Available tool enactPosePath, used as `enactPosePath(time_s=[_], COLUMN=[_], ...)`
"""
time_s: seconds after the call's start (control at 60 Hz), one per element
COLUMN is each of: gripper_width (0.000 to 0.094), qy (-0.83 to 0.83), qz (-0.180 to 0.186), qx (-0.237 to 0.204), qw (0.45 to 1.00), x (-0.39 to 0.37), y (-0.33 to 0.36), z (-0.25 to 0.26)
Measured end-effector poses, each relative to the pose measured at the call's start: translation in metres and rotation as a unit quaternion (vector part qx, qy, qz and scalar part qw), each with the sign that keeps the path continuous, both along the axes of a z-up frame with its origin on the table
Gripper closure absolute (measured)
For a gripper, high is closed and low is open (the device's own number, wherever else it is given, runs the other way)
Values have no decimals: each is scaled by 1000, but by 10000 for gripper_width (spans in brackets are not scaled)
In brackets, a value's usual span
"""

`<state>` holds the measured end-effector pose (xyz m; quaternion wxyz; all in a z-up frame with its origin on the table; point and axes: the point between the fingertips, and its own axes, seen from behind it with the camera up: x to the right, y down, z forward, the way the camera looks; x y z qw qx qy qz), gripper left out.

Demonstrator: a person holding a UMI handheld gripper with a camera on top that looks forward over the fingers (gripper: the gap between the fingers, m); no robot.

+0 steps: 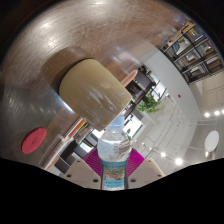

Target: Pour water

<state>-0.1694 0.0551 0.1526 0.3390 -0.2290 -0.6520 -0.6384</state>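
The gripper [114, 168] pinches a water bottle [114, 150] between its two pink pads [96, 160], one pressed on each side. The bottle's long side runs straight away from the gripper, and its top points at the tan cup [93, 92] on the wooden table [50, 45]. Everything looks tipped over (pouring has likely begun), but I see no water, so filling seems left. A red coaster [34, 140] lies near the cup.
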Motion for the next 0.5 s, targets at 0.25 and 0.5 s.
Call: enactPosePath(time_s=[0.25,0.5], gripper_width=[674,671], qy=[53,458], qz=[-1,-26], qx=[11,-41], qw=[999,888], x=[18,36], y=[10,-6], z=[24,73])
